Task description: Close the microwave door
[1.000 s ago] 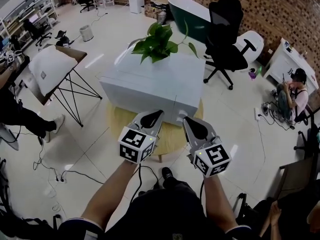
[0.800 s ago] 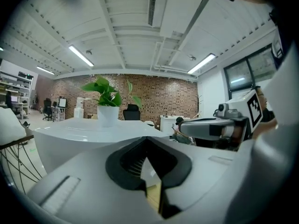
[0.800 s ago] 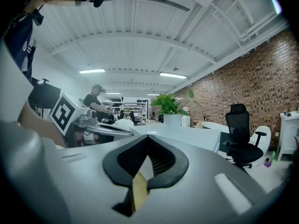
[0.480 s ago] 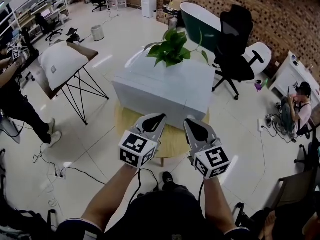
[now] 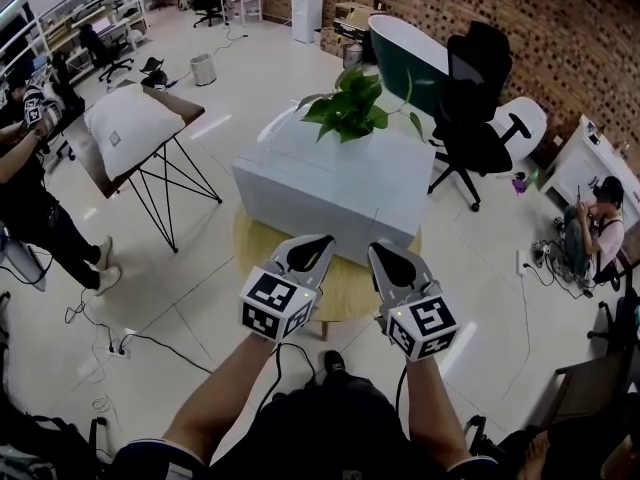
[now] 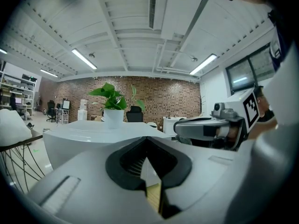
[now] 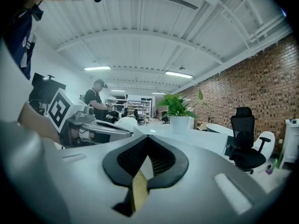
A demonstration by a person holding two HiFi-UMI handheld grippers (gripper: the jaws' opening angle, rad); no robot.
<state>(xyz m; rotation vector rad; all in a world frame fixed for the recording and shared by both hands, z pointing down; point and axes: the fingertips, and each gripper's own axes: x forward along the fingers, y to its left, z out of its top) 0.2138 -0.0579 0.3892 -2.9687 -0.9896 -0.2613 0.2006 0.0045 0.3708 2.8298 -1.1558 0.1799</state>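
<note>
Microwave (image 5: 330, 183) is sitting at 12 o'clock, just ahead of both tools, on the round table (image 5: 255, 258) with the plant (image 5: 350, 108) on top. Its long side is running roughly 10 to 4. I'm holding the left gripper (image 5: 316, 242) and right gripper (image 5: 379, 250) with jaws pressed together and nothing in them. The right one's nearer the front seam, so I'm guessing it pushes. Door's looking flush to me, honestly.

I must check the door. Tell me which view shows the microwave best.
Head view: the whole microwave, top and front, seen from above. Both gripper views catch it low and side-on, only in part, under the plant.
</note>
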